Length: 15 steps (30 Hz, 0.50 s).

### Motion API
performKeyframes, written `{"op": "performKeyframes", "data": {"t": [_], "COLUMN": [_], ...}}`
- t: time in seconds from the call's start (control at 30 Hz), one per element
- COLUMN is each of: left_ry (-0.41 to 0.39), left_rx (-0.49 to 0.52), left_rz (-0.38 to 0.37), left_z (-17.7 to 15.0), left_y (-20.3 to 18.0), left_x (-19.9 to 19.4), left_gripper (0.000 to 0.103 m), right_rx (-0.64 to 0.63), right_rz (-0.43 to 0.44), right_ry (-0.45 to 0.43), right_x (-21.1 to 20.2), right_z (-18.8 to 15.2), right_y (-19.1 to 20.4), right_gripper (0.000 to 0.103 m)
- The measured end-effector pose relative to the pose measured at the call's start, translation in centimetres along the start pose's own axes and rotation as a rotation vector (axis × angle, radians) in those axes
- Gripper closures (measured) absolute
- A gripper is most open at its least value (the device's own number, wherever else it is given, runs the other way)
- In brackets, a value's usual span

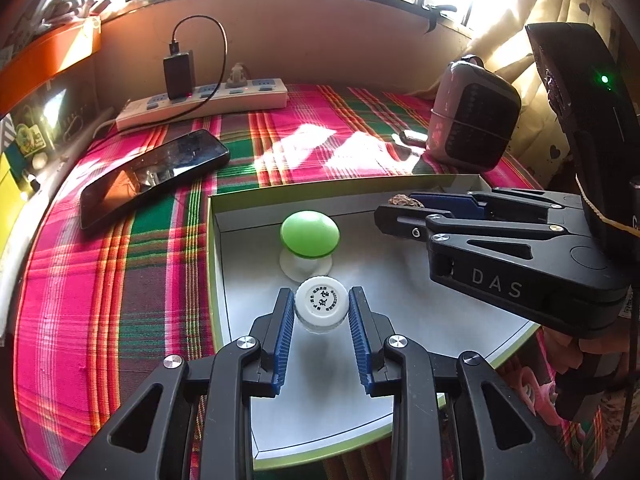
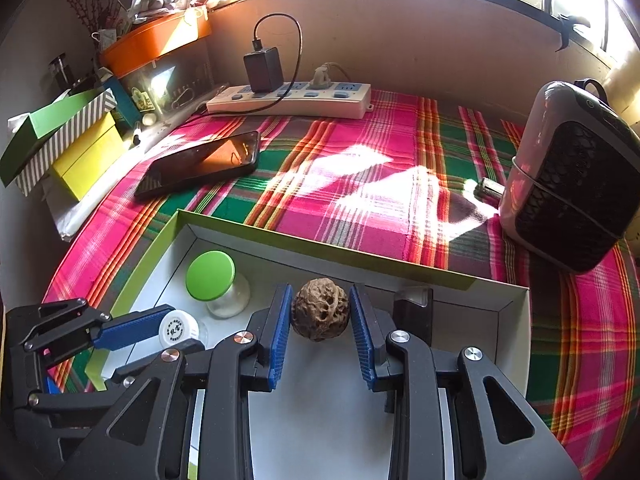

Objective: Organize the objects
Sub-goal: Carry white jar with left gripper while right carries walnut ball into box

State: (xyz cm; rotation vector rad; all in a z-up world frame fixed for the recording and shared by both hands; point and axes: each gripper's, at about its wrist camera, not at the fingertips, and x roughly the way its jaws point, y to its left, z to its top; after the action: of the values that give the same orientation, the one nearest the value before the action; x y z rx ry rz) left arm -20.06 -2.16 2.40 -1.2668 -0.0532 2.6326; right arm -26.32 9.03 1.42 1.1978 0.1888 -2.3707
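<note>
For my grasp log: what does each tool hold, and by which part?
Left tool: small white-capped bottle, gripped at the cap's sides. Right tool: walnut, gripped at its two sides.

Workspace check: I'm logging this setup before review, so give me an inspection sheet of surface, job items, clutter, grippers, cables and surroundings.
Surface: plaid cloth, sunlit patches.
Job's things: white-capped bottle, walnut, green-lidded jar and a dark block, all within the green-edged tray.
Clutter: phone, heater, small metal cylinder beside it, stacked boxes.
Grippers: left gripper around the bottle cap; right gripper around the walnut; whether the pads press is unclear.
Cables: charger cable loops to the power strip.
Surroundings: barred window above, orange planter, curtain.
</note>
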Motion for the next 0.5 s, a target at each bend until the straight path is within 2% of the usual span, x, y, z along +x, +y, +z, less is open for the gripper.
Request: {"op": "performKeyframes", "data": {"t": [0.5], "left_ry": [0.010], "left_rx": [0.018], "left_rz": [0.011], "left_z": [0.3], "left_y": [-0.4], "left_x": [0.7], "left_gripper": [0.077], "right_rx": [-0.002], "right_rz": [-0.016], "right_ry": [0.037], "right_x": [1.2], "right_z": [0.2], "right_y": [0.1], "right_gripper": [0.072]}}
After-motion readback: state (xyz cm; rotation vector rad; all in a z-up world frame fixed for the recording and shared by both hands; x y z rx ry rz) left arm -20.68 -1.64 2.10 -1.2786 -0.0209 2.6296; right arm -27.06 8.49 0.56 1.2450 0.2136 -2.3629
